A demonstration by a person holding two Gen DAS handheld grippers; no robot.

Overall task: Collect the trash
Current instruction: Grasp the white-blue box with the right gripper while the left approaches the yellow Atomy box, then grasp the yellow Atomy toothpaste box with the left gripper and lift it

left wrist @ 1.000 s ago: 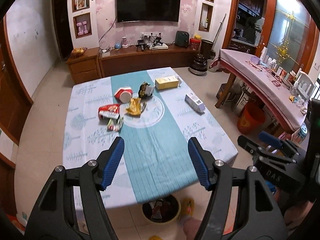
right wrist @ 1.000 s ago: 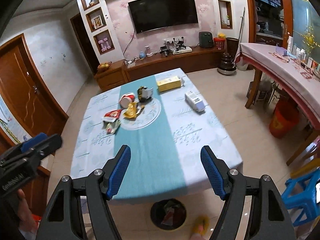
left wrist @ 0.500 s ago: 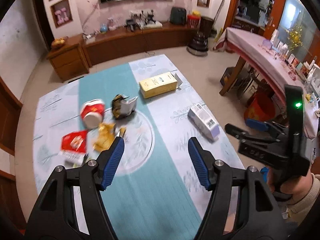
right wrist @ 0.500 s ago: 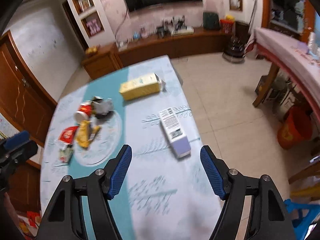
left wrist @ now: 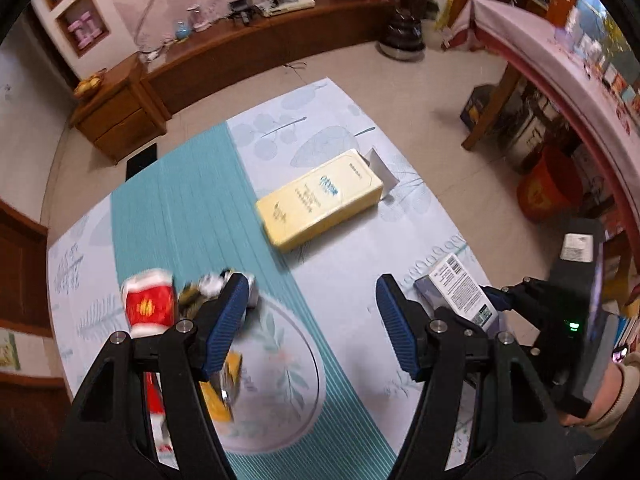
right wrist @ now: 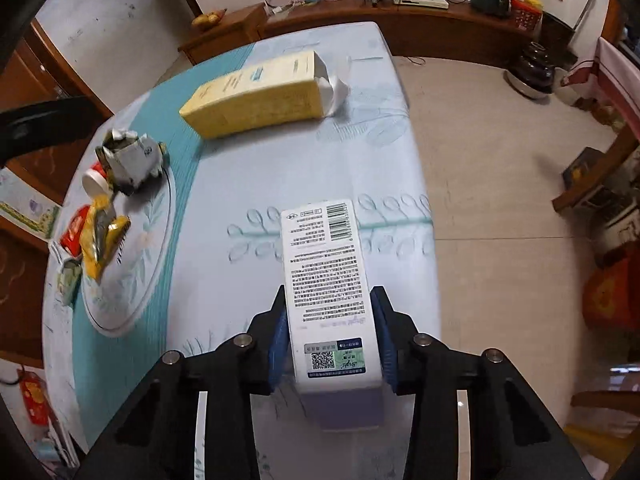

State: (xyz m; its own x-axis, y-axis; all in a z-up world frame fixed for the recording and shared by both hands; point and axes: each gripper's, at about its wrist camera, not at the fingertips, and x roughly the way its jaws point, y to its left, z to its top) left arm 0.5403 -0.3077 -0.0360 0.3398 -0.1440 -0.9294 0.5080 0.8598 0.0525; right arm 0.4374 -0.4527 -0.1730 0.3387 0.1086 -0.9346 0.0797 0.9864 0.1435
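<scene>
The right gripper [right wrist: 331, 344] has just been closing, and its blue pads [right wrist: 278, 344] now flank the near end of a white-and-lilac carton [right wrist: 326, 280] lying printed side up on the table; they look pressed against its sides, though a thin gap cannot be ruled out. The left wrist view shows that same carton [left wrist: 460, 294] only as a corner behind the left gripper's finger, with the right gripper [left wrist: 516, 300] and a hand [left wrist: 612, 392] in a pale sleeve beyond it.

The left gripper [left wrist: 308, 320] hangs spread wide over the tablecloth [left wrist: 352, 272], nothing between its pads. Just past its left finger lie a blurred red paper cup [left wrist: 150, 306], a crumpled grey wrapper [left wrist: 208, 286] and a yellow snack packet [left wrist: 224, 392].

The right wrist view gives these sharply: the crumpled carton [right wrist: 132, 158], the yellow packet [right wrist: 102, 236], a red packet [right wrist: 74, 234].

Farther off, a long yellow box [right wrist: 256, 94] with an open white flap lies across the far half of the table. Beyond stand a wooden sideboard [left wrist: 256, 48] and an orange bucket [left wrist: 550, 184].
</scene>
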